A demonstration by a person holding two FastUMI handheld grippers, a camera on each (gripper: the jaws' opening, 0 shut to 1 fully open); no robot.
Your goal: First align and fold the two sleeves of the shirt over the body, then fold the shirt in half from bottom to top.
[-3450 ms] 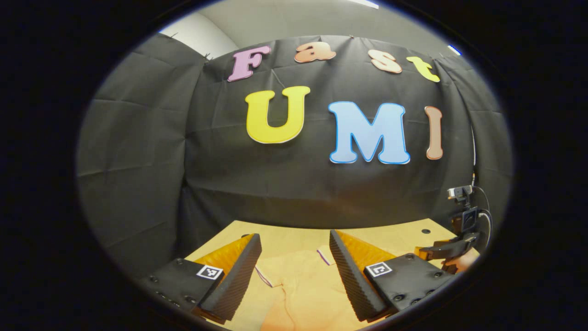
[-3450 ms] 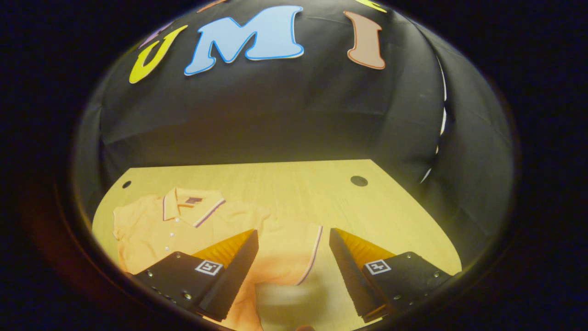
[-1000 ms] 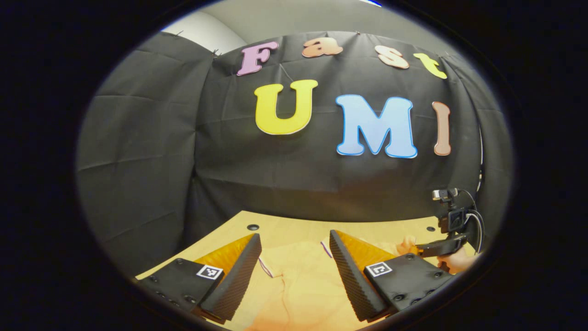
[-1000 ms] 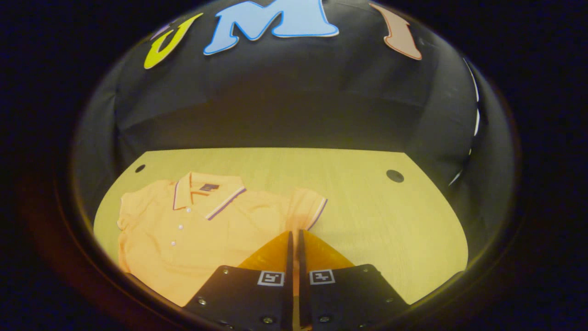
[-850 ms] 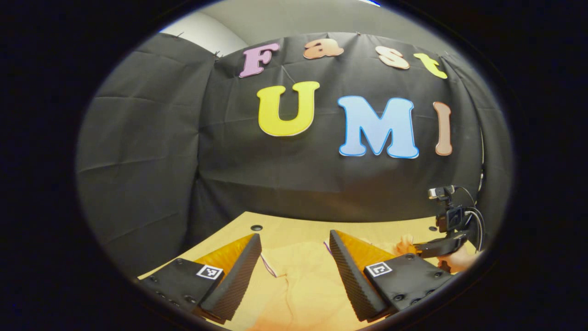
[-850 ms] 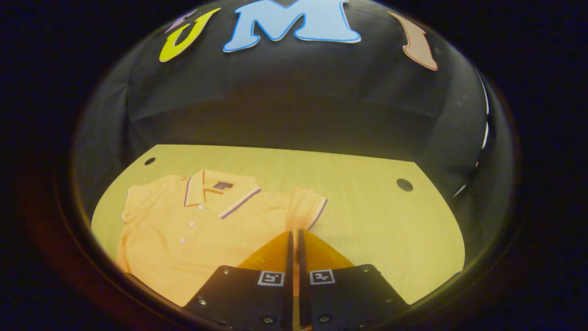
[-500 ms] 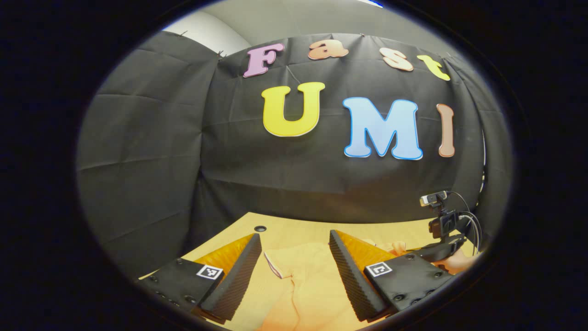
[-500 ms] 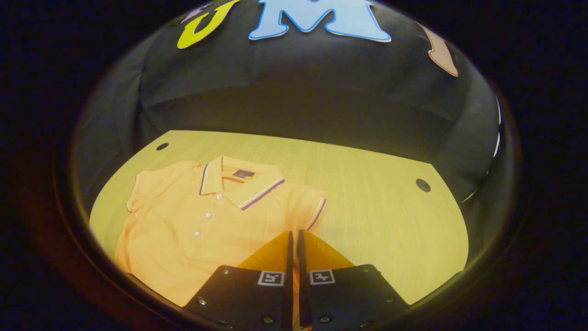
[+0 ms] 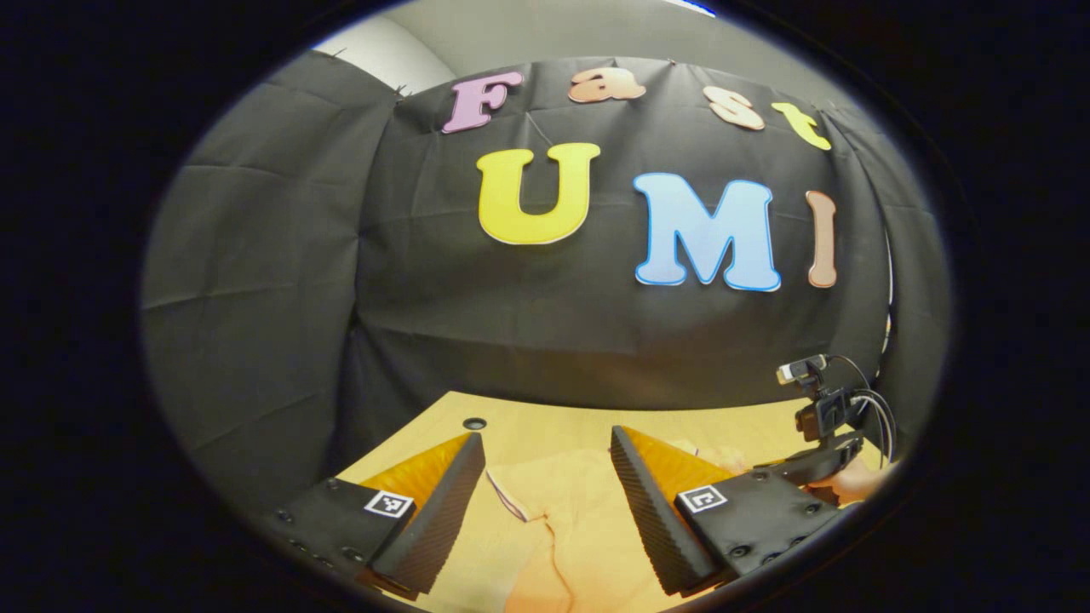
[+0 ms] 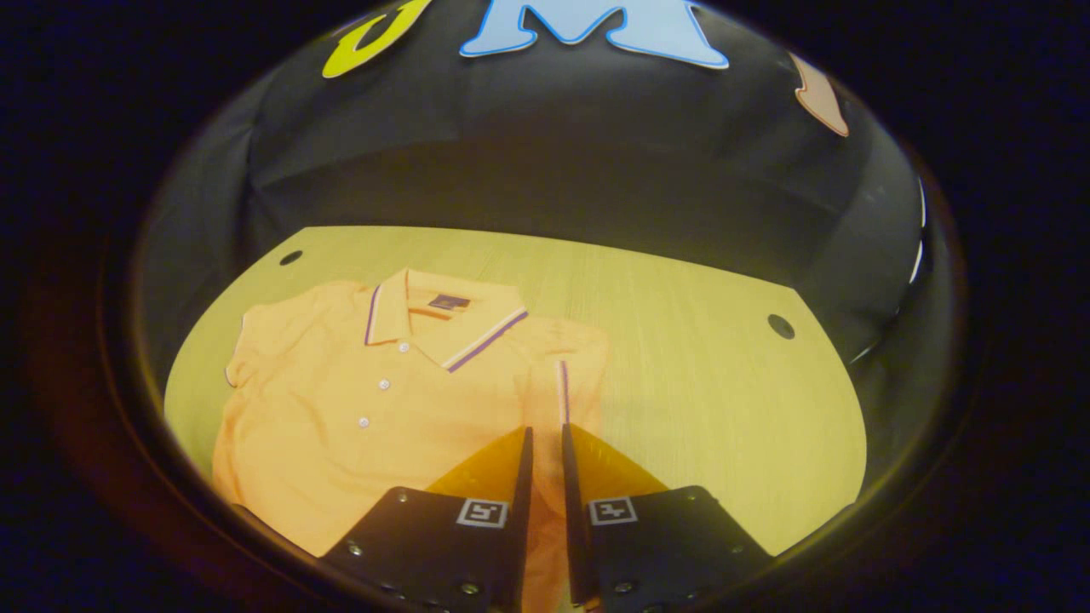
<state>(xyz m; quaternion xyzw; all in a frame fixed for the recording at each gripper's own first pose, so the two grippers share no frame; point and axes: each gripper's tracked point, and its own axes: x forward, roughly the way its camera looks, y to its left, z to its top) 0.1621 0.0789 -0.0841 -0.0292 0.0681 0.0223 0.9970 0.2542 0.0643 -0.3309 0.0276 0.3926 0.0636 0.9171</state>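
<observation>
Orange polo shirt (image 10: 366, 409) — lying face up on the wooden bench (image 10: 707, 400), occupying the bench's left half in the right gripper view, collar (image 10: 443, 328) pointing toward the far edge, buttons showing down the placket. The collar and sleeve cuffs are carrying a white and purple stripe.

Right sleeve (image 10: 562, 375) — lying turned in over the shirt's right side, its striped cuff running almost straight toward the gripper.

Right gripper (image 10: 542, 443) — its fingers are standing nearly together with a narrow gap between them; orange cloth is showing in that gap, though whether both fingers are pressing on it cannot be told.

Left sleeve (image 9: 532, 489) — lying flat near the bench's far left corner in the left gripper view, striped cuff facing the left edge.

Left gripper (image 9: 547, 451) — hovering above the left sleeve with fingers spread wide, pinching nothing.

Cable holes — one is sitting at the far left corner (image 10: 290, 257), another at the far right (image 10: 779, 326).

The right gripper (image 9: 809, 464), with a hand (image 9: 851, 483) holding it, is also appearing at the right edge of the left gripper view.
</observation>
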